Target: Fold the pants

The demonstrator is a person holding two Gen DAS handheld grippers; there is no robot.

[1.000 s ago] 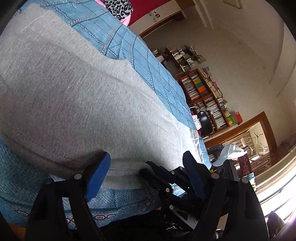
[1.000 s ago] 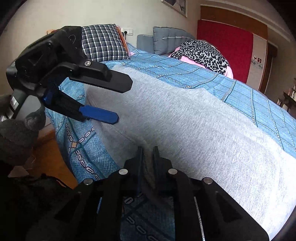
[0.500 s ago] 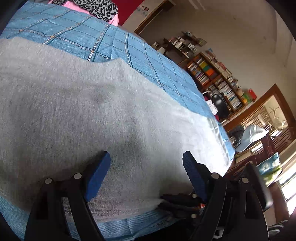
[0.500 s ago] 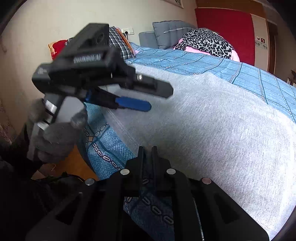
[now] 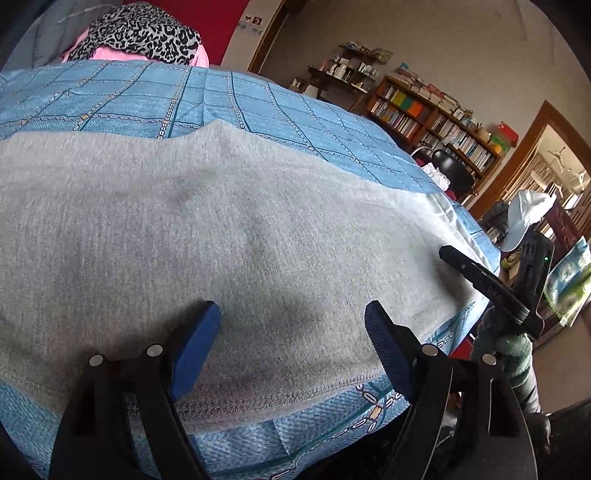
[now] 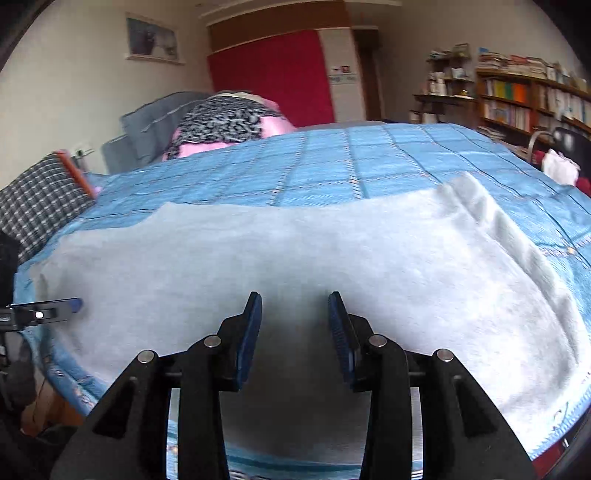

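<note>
Grey pants (image 5: 229, 236) lie spread flat across a blue quilted bed (image 5: 266, 107), their stitched hem along the near edge. My left gripper (image 5: 291, 339) hovers open above that hem, nothing between its blue pads. In the right wrist view the same pants (image 6: 295, 251) fill the middle, with a crumpled white end (image 6: 491, 221) at the right. My right gripper (image 6: 294, 332) is above the near edge, its jaws opening with nothing between them. The right gripper (image 5: 487, 288) also shows at the left view's right edge, held by a gloved hand (image 5: 513, 350).
A leopard-print and pink bundle (image 5: 140, 33) lies at the bed's far end, beside a grey pillow (image 6: 155, 122) and a plaid pillow (image 6: 33, 199). Bookshelves (image 5: 436, 114) and a black chair (image 5: 454, 173) stand past the bed. The left gripper (image 6: 44, 314) shows at the right view's left edge.
My right gripper swung right along the bed edge, away from the left gripper, and its jaws parted. The left view rolled level and shifted along the hem; the left jaws stayed open.
</note>
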